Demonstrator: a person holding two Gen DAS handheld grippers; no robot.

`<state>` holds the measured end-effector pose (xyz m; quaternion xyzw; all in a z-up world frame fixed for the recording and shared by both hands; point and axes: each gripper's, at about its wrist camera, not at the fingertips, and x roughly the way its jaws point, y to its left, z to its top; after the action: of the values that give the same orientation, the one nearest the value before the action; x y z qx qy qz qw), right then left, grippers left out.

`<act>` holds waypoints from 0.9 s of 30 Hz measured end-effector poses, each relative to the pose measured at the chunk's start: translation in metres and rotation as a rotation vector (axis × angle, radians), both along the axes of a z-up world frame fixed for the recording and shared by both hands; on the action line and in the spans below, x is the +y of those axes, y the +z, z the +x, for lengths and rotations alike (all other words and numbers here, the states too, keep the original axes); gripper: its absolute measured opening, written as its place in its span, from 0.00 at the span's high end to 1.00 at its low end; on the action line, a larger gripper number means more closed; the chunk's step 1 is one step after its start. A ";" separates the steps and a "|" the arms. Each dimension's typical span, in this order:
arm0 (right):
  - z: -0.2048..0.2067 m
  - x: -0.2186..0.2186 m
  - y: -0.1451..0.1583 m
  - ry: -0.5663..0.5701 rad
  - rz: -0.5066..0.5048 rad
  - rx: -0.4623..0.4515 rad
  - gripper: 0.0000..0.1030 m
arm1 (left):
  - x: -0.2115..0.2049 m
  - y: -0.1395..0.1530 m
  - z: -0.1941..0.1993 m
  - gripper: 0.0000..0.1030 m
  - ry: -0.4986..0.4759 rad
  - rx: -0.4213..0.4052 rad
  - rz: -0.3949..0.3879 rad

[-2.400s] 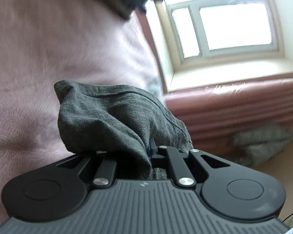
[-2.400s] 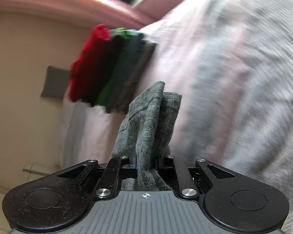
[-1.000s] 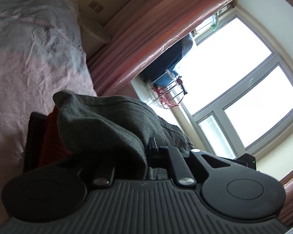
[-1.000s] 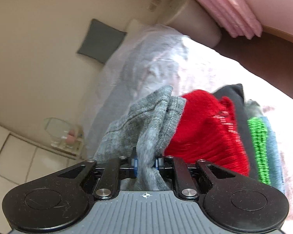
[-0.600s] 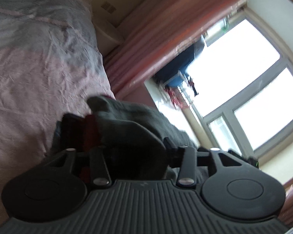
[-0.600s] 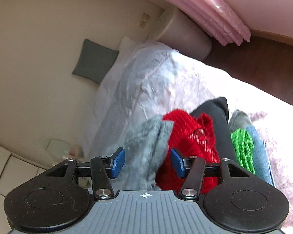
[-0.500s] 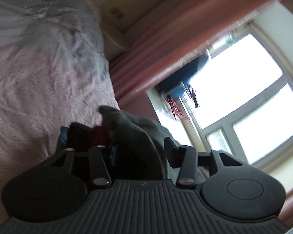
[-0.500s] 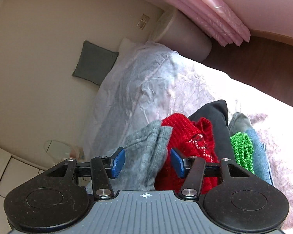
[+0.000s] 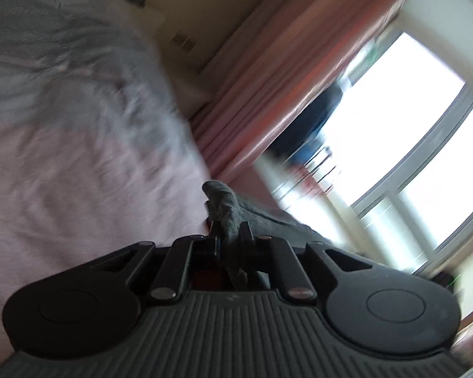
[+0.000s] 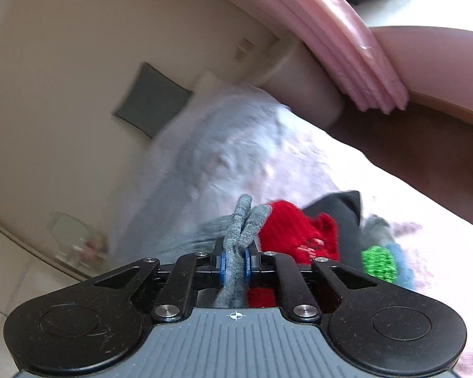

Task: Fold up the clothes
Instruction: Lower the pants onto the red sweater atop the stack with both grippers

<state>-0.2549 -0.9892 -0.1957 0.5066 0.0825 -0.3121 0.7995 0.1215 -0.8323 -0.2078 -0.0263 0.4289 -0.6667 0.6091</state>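
right wrist view: the right hand-held gripper (image 10: 235, 263) is seen clamped again on a bunched fold of the grey garment (image 10: 242, 220), whereas half a second earlier its blue pads were spread wide with the cloth lying loose between them. the same change is shown on the other side, where the left hand-held gripper (image 9: 229, 239) is now pinched shut on a ridge of the grey garment (image 9: 224, 201) after having been opened just before. the garment is thus held at two points while it rests on, or just over, the pile of folded clothes (image 10: 331, 236), where a red knit (image 10: 293, 226), a black piece and green and blue items are stacked side by side. it is judged that the cloth was set down at the pile, released and then re-gripped, probably so that a last adjustment or another fold can be made; the placing is therefore not counted as finished. the pile is carried by a bed (image 9: 63, 157) covered in a pale pink and grey blanket, heavily blurred here. beyond it, pink curtains (image 9: 268, 72) and a bright window (image 9: 425, 157) are seen, and a cream wall with a grey pillow (image 10: 151, 100) against it.
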 end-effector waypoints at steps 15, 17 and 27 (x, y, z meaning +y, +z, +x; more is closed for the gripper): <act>0.005 0.132 0.071 -0.155 -0.466 0.386 0.66 | 0.077 0.094 -0.079 0.87 0.052 -0.280 -0.072; 0.024 0.156 0.069 -0.104 -0.534 0.404 0.66 | 0.079 0.094 -0.111 0.89 -0.006 -0.323 -0.088; 0.075 0.175 -0.026 -0.002 -0.588 0.628 0.66 | 0.065 0.021 -0.168 0.92 -0.070 -0.494 0.022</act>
<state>-0.1796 -0.8147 -0.2221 0.1375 0.2286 -0.4622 0.8457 -0.0467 -0.7672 -0.1871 0.1588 0.2748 -0.6688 0.6723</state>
